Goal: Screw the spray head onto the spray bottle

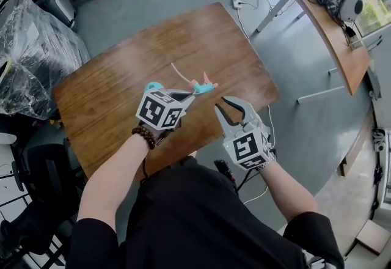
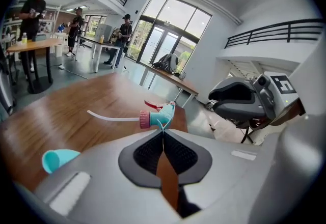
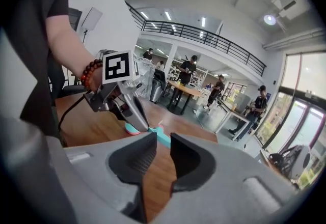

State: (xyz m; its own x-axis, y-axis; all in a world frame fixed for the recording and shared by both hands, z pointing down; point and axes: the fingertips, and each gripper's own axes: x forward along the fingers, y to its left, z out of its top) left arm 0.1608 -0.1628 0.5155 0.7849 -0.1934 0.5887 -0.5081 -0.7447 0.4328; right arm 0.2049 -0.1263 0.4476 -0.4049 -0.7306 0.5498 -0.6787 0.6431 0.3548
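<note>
- Spray head lies on its side on the bench, towards the far right edge. Its thin white tube trails away to the left over the wood.
- Up close in the left gripper view it has a teal body, a pink collar where the tube comes out, and a red trigger on top.
- Over to the left tool: the jaws are pressed together at the tips with nothing between them. The tips sit right up by the spray head, but I can't call whether they touch it.
- Now the right tool: the jaws are apart by a narrow gap and it's empty. Bare wood shows through the gap, with the teal of the spray head just past the tips. It hangs over the near right part of the bench, clear of the spray head.
- A small rounded teal piece sits on the bench just left of the left tool. I can't tell whether it's the bottle.
- For print, each tool's cube carries black-and-white square markers, which are patterns rather than words.
- There's a dark bead bracelet on the left wrist.
</note>
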